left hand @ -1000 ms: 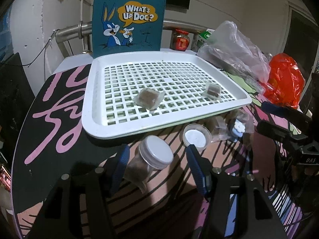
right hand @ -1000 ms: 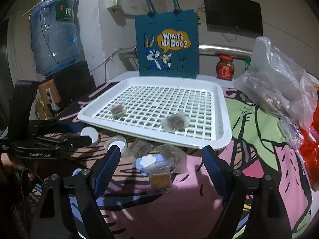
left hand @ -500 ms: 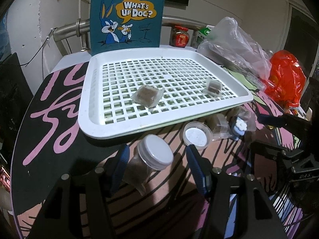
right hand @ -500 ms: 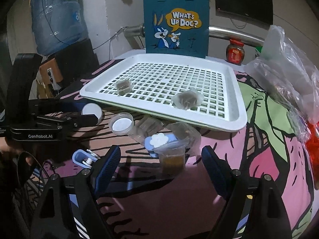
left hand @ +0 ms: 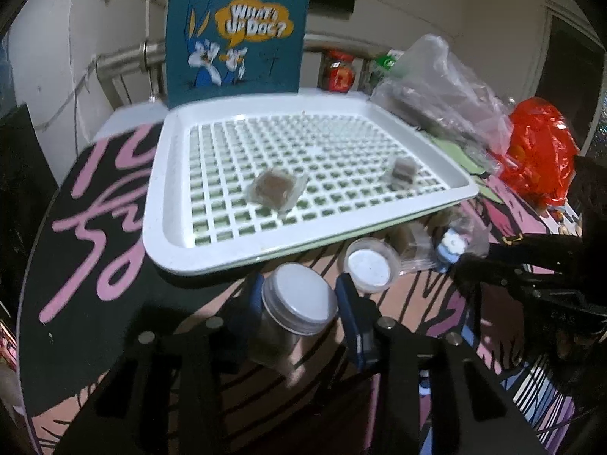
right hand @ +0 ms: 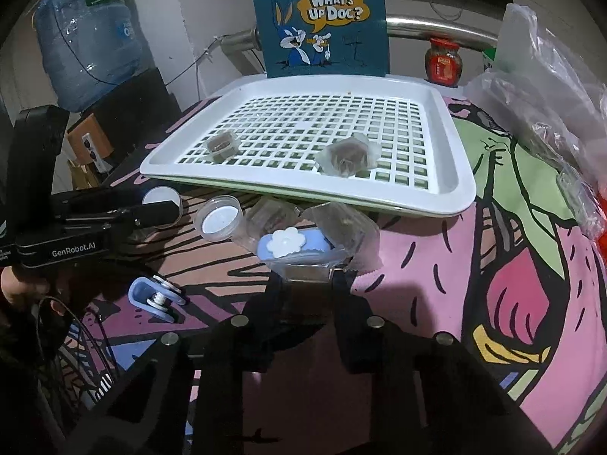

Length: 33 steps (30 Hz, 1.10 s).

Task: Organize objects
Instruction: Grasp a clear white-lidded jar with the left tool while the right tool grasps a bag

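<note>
My left gripper (left hand: 299, 305) is shut on a small clear jar with a grey screw lid (left hand: 297, 305), just in front of the white slotted tray (left hand: 159, 204). My right gripper (right hand: 305, 288) is shut on a clear cup of brown stuff (right hand: 307, 271), held by its body. On the cup's far rim rests a blue clip with a white flower (right hand: 292, 244). Two wrapped brown pieces lie in the tray (right hand: 347, 155), (right hand: 222, 144). A second white-lidded cup (right hand: 218, 218) stands by the tray's front edge. More clear packets (right hand: 269, 216) lie there.
A blue "What's Up Doc?" bag (right hand: 322, 19) stands behind the tray. Clear plastic bags (right hand: 542, 87) and a red bag (left hand: 538, 151) lie to the right. A red-lidded jar (right hand: 444, 60) stands at the back. A blue clip (right hand: 155, 297) lies at front left. A water bottle (right hand: 87, 30) stands off the table.
Both grippers have closed: the left on the grey-lidded jar, the right on the clear cup. Both moved forward toward the tray.
</note>
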### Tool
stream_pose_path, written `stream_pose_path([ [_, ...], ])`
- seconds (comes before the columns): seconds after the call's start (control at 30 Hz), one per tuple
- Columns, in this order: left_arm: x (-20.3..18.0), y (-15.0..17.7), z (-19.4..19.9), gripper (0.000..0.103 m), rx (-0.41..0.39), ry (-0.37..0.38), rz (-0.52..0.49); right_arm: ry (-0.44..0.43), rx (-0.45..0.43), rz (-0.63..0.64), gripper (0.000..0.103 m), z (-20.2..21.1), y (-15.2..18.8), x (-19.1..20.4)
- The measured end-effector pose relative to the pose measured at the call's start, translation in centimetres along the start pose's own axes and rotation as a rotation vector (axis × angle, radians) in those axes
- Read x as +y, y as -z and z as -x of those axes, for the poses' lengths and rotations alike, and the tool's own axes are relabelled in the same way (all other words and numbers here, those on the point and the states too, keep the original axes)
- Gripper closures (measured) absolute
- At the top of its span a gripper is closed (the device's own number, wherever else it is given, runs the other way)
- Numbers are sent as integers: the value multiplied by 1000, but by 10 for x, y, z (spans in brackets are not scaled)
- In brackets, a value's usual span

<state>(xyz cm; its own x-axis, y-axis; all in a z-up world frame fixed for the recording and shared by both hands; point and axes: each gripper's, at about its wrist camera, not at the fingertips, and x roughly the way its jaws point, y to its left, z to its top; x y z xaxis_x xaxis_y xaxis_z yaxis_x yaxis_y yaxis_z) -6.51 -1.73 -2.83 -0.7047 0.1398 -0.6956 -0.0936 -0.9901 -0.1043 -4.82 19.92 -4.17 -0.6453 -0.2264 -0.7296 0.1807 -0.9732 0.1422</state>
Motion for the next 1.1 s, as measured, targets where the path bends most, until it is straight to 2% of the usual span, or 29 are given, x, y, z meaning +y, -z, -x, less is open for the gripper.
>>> stream_pose_path([
  [0.17, -8, 0, 13, 66, -71, 18, -41, -30, -55, 25, 80, 10, 0, 6],
  [0.4, -14, 0, 19, 66, -101, 50, -67, -57, -141, 54, 80, 25, 0, 13],
  [0.67, -33, 4, 34, 65, -183, 77, -154, -71, -236, 58, 80, 40, 0, 15],
  [1.1, -34, 4, 34, 65, -184, 73, -162, -64, -259, 92, 80, 44, 1, 21],
])
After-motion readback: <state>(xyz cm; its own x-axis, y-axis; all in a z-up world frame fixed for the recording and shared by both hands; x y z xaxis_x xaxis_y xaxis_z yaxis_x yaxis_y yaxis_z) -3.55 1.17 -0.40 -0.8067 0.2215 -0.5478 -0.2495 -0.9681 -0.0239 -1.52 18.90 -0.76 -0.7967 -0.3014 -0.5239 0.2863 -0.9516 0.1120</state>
